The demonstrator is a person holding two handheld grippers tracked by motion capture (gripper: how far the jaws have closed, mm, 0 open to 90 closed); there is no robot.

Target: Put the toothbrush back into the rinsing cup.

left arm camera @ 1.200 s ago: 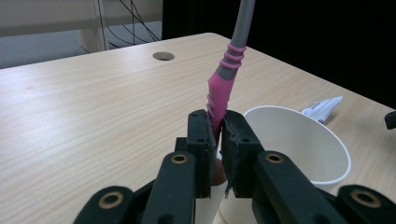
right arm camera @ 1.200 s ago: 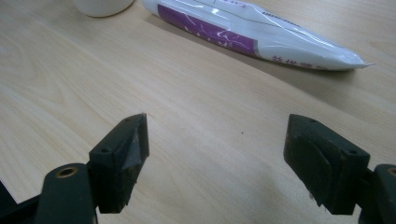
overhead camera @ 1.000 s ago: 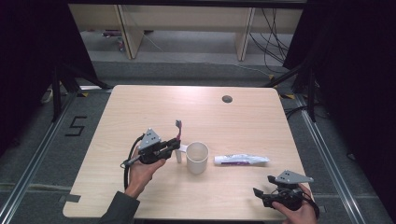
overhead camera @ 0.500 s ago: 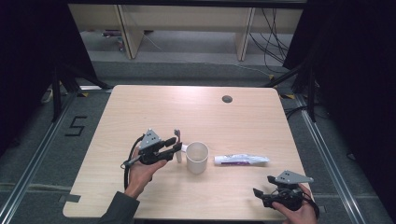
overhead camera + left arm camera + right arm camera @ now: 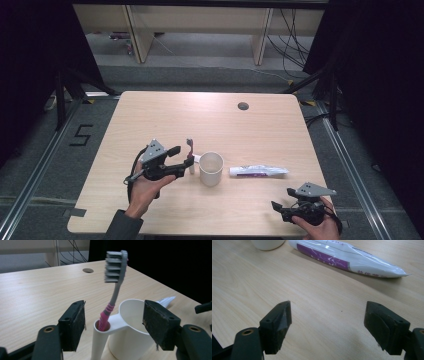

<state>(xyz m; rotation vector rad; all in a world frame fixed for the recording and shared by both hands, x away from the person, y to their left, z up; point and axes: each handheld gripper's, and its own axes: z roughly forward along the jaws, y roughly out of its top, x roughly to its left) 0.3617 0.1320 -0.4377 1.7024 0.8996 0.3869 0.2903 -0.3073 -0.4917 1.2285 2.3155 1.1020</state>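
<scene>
We view a light wooden table [image 5: 165,120] on which a white cup [image 5: 211,168] stands near the middle of the front half. A tubular holder [image 5: 100,341] is joined to the cup's side, and a toothbrush [image 5: 115,282] with a pink grip and grey bristled head stands in it, head uppermost and leaning slightly. We judge that the narrow tube, not any grasp, keeps the brush nearly upright.

The left gripper [image 5: 113,326] sits level with the holder, its jaws spread wide to either side of the tube and brush shaft, touching neither; nothing is held. In the high view the left gripper [image 5: 165,162] lies just left of the cup, its jaws pointing toward the brush, which fits a release or an approach; we cannot say which.

A toothpaste tube [image 5: 258,171], white with a purple band, lies flat just to the right of the cup, apart from it. The right gripper [image 5: 292,210] rests low near the front right edge of the table, well apart from the tube. In its own view the right gripper [image 5: 327,320] has jaws wide open over bare wood, empty, aimed toward the toothpaste tube [image 5: 347,257] beyond, a placement we take as waiting.
</scene>
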